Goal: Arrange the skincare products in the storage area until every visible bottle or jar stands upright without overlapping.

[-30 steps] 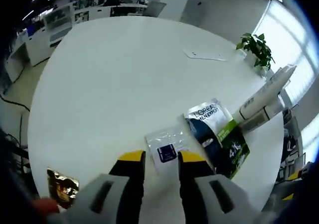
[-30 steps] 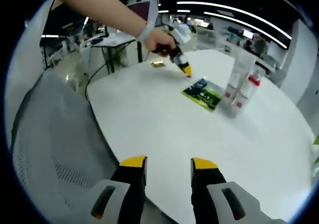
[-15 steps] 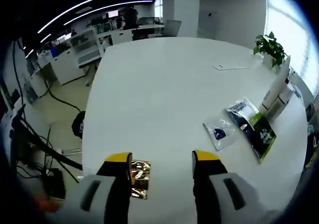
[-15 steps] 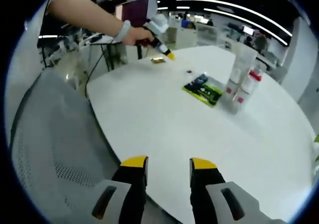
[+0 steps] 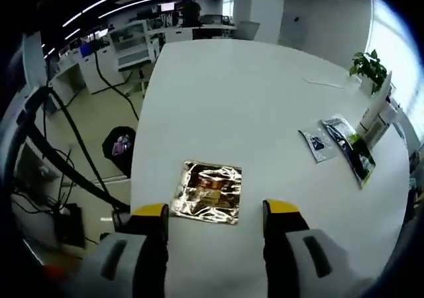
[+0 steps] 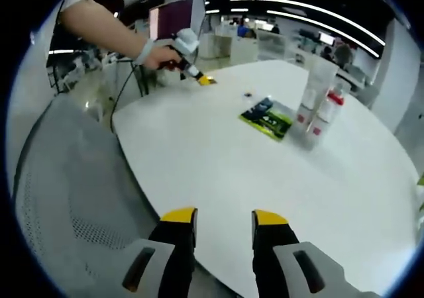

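— Labelling: legible anywhere?
— Nothing readable at this size. Green-and-black sachet (image 5: 349,149) printed with pale marks too small to decipher; clear sachet (image 5: 316,144) carrying a dark blue patch; gold foil sachet (image 5: 208,191) crinkled, with a reddish centre.

— Gripper pose?
— Left gripper (image 5: 215,212) low over the white table (image 5: 225,93) near its edge, yellow-tipped jaws apart, straddling the near edge of the foil sachet without gripping it. Seen from the right gripper view as well, left gripper (image 6: 202,80) held in a hand (image 6: 158,56) on an outstretched arm, tip down at the foil. Right gripper (image 6: 220,215) at the near table edge, jaws apart, holding nothing.

— Product location and shape?
— Two tall white tubes (image 6: 316,83) and a shorter red-capped bottle (image 6: 329,112) upright, touching, just beside the green-and-black sachet (image 6: 267,118). All sachets flat. Grey mesh chair back (image 6: 59,192) left of the right gripper.
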